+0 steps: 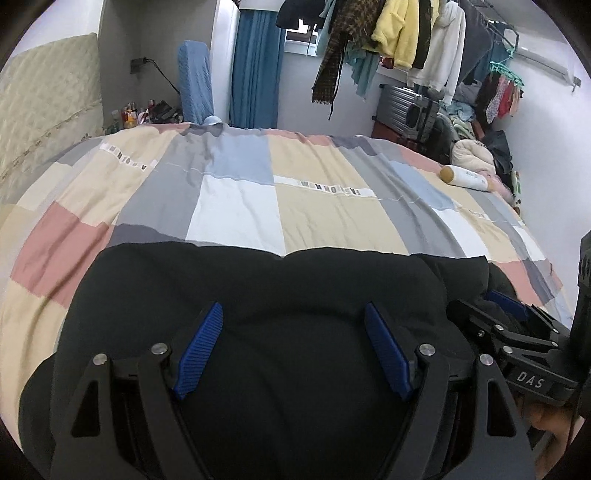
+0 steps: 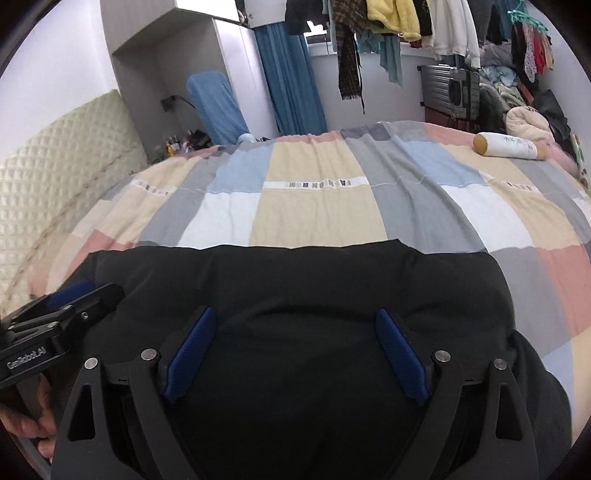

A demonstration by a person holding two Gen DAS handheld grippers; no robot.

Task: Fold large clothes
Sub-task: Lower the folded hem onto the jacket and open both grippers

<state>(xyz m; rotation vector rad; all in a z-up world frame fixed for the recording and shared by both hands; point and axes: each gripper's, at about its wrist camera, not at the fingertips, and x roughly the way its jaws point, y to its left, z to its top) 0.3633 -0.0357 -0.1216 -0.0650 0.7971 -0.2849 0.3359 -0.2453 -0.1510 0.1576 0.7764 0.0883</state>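
Observation:
A large black garment (image 1: 258, 288) lies folded on the near part of a bed with a patchwork cover (image 1: 236, 206); it also shows in the right wrist view (image 2: 295, 280). My left gripper (image 1: 293, 314) is open, its blue pads (image 1: 201, 347) spread above the cloth, holding nothing. My right gripper (image 2: 295, 317) is open too, its blue pads (image 2: 400, 358) wide apart over the garment. Each gripper shows at the edge of the other's view: the right one (image 1: 506, 314) to the right, the left one (image 2: 70, 299) to the left.
A white bolster (image 2: 508, 146) lies at the bed's far right. A padded headboard (image 2: 55, 177) stands on the left. Hanging clothes (image 1: 399, 33), a blue curtain (image 1: 255, 70), a grey suitcase (image 2: 448, 86) and piled clothes line the far wall.

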